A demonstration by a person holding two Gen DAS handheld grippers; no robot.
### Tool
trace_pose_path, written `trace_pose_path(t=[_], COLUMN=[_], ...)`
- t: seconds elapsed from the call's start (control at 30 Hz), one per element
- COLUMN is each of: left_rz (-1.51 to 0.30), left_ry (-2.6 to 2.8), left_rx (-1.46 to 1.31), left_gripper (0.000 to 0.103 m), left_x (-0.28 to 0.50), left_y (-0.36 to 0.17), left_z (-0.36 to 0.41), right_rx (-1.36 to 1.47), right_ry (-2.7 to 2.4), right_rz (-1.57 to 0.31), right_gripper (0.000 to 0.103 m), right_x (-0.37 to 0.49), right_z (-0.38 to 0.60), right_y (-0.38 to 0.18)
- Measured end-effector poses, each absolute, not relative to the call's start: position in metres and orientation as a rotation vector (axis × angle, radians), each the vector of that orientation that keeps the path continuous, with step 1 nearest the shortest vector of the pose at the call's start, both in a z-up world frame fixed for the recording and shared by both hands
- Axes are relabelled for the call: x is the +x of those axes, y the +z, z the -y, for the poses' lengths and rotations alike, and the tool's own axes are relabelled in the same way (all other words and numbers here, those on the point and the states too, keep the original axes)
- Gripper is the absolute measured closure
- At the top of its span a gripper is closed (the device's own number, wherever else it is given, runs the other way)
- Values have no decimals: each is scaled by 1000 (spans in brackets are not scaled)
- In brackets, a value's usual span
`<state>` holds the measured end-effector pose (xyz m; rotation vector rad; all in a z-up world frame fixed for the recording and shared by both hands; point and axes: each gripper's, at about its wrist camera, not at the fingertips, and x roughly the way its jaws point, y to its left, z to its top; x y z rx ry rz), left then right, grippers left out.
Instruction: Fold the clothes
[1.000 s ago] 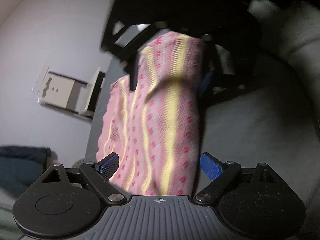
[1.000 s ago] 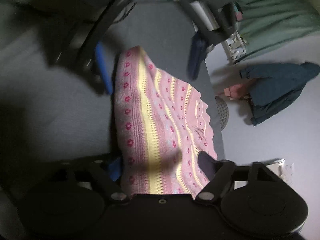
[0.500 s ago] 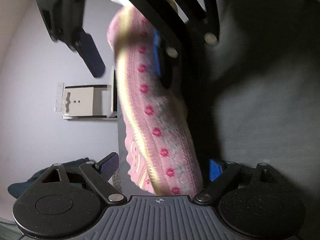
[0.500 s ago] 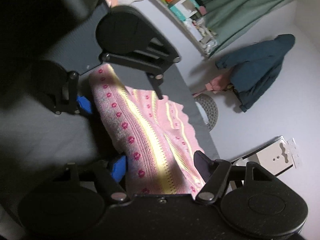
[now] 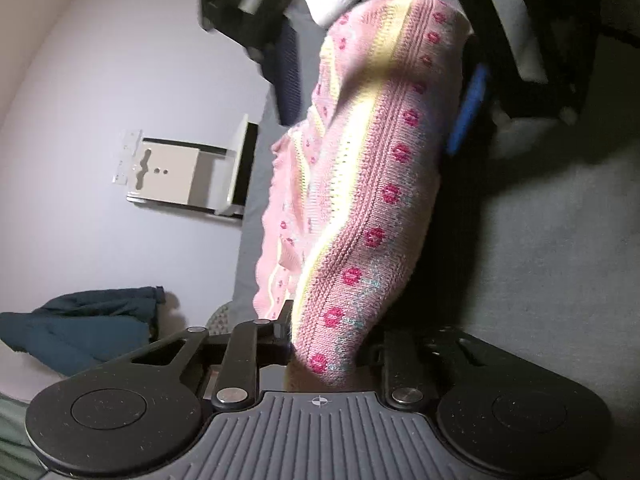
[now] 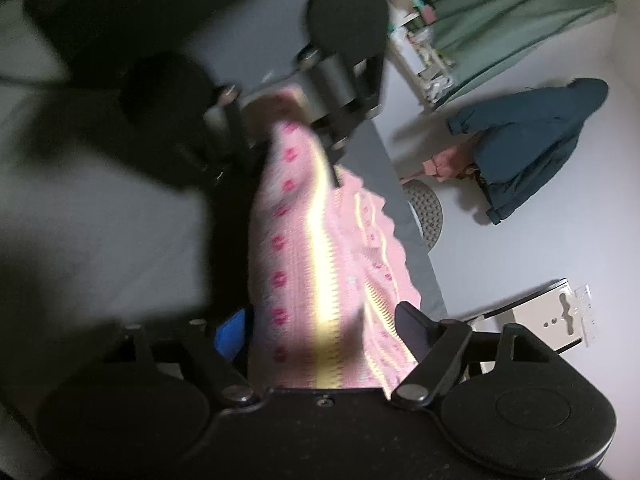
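Note:
A pink knit garment [image 5: 372, 184] with yellow stripes and magenta dots hangs stretched between my two grippers above a grey padded surface [image 5: 552, 248]. In the left wrist view my left gripper [image 5: 328, 332] is shut on the garment's near end. My right gripper [image 5: 380, 92] shows at the far end with its blue pad and dark finger wide apart on either side of the cloth. In the blurred right wrist view the garment [image 6: 316, 264] runs between the spread fingers of my right gripper [image 6: 320, 328], up to my left gripper [image 6: 296, 120], which pinches its far end.
A dark blue jacket [image 6: 532, 140] and a pink item lie on the pale floor beside a round grey mat [image 6: 424, 208]. A white bracketed box [image 5: 176, 172] sits beyond the grey surface's edge. Green curtain [image 6: 500, 20] and a cluttered shelf stand at the back.
My left gripper's fingers were spread around the garment; now they have shut on it. The right gripper's fingers stay equally spread. Both grippers have swung, and the garment hangs more narrowly bunched.

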<state>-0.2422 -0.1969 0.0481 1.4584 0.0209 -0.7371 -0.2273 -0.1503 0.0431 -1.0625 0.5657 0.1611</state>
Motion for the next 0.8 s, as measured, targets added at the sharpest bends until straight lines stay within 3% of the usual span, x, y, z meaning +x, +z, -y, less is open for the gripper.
trace_pose_path(t=[0.23, 0.27, 0.4, 0.57, 0.8], left_rz=[-9, -5, -2, -16, -3], left_ry=[-728, -726, -727, -743, -780], left_rx=[1432, 1430, 1417, 1394, 1392], left_gripper=[81, 81, 82, 84, 84], left_x=[-252, -251, -250, -248, -267], left_y=[48, 47, 43, 39, 55], left_z=[198, 198, 193, 191, 165], right_rx=[-1133, -1131, -1117, -1113, -1126], right_ry=[24, 11, 10, 49, 85], right_rz=[-573, -577, -635, -656, -667], right_gripper=[20, 24, 59, 71, 72], right_x=[-211, -209, -206, -211, -232], right_z=[151, 152, 152, 150, 137], right_y=[19, 20, 21, 26, 46])
